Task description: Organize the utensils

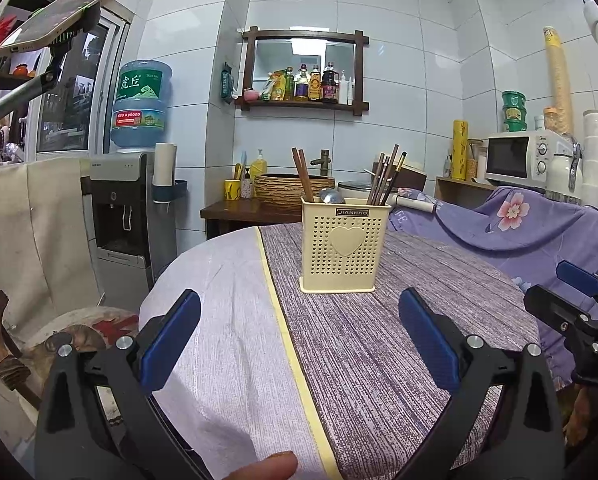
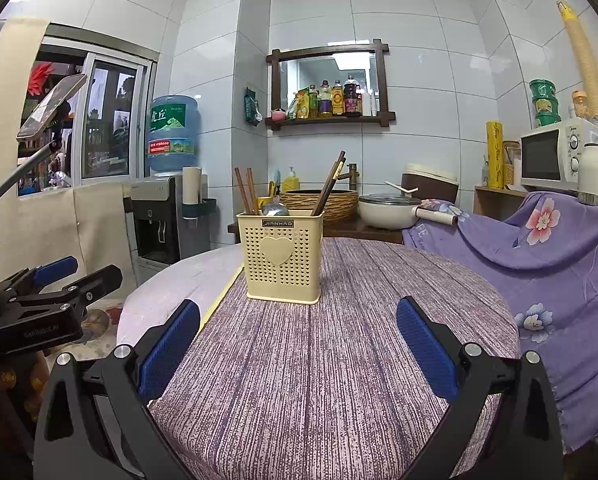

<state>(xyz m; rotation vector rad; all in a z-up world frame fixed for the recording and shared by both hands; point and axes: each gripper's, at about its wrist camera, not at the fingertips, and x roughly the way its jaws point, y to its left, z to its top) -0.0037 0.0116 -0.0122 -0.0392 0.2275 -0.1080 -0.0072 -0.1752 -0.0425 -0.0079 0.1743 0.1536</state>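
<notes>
A cream perforated utensil holder [image 1: 345, 243] [image 2: 279, 255] with a heart on its front stands upright on the round table [image 1: 379, 360] [image 2: 331, 360]. Brown chopsticks [image 1: 385, 174] [image 2: 329, 184] lean in its right compartment, two more chopsticks [image 1: 302, 176] [image 2: 246, 191] stand at its left, and a metal spoon bowl [image 1: 332, 196] [image 2: 275, 209] shows between them. My left gripper [image 1: 299, 304] hangs open short of the holder, with nothing between its blue pads. My right gripper [image 2: 298, 312] is open too, just in front of the holder and holding nothing.
The table wears a purple striped cloth with a pale section [image 1: 219, 320] at the left. A floral purple cover [image 2: 559, 264] drapes the right side. Behind stand a water dispenser [image 1: 127, 208], a wicker basin [image 2: 323, 200], a white pot [image 2: 387, 210] and a microwave [image 1: 519, 157]. A fingertip [image 1: 265, 466] shows at the bottom.
</notes>
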